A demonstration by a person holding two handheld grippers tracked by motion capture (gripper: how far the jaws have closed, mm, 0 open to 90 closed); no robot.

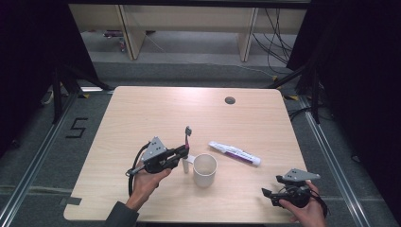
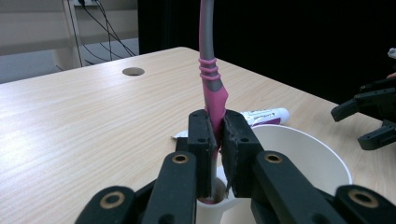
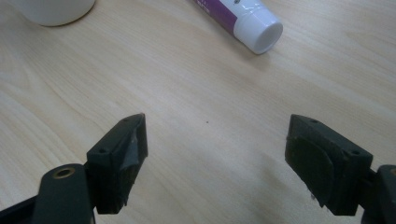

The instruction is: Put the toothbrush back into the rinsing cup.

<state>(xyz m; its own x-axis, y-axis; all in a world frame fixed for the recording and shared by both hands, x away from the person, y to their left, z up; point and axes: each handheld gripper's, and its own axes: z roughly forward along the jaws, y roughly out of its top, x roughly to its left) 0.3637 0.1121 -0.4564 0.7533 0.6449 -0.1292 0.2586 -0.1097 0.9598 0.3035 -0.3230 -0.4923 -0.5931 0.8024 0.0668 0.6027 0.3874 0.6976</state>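
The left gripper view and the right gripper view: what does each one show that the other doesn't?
Left gripper view alone: its black pads clamped on an upright pink toothbrush above the cup's handle, and a hole in the table. Right gripper view alone: wide-open black jaws over bare wood and the tube's white cap. Both share the white cup, the toothpaste tube and the wooden table.

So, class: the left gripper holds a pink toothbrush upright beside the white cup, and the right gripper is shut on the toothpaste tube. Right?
Not quite. The right gripper is open and holds nothing; the toothpaste tube lies apart on the table, as the right gripper view shows. The left gripper does hold the toothbrush by the cup.
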